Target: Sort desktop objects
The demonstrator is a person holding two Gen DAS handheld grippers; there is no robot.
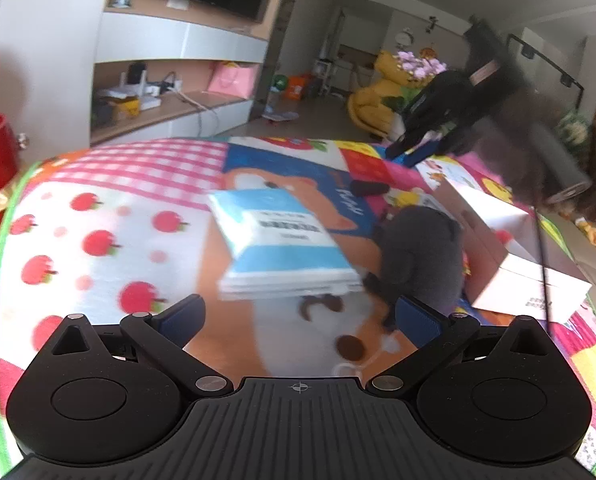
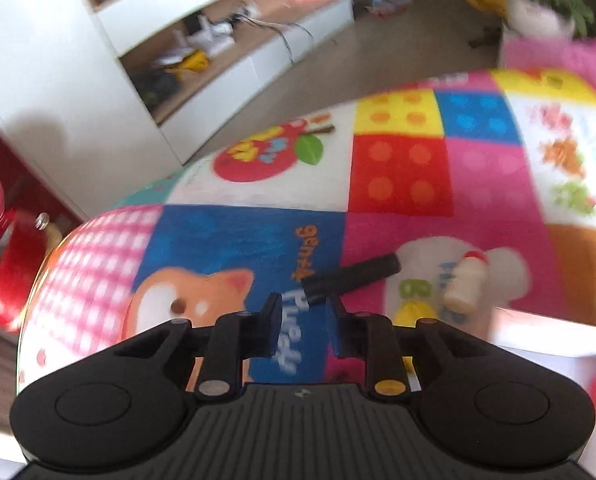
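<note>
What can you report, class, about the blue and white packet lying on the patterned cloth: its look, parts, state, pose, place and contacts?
The blue and white packet is flat, rectangular and soft-looking, like a wrapped tissue pack, though blur hides its material. Its top is light blue with a white central panel carrying dark print too blurred to read. It lies flat and skewed on the patterned cloth, over a printed cartoon animal. A grey object sits against its right edge. No hand-held gripper touches it.

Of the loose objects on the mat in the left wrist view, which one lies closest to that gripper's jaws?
The grey mouse, just beyond the right-hand jaw; the blue tissue pack and black marker lie farther off.
</note>
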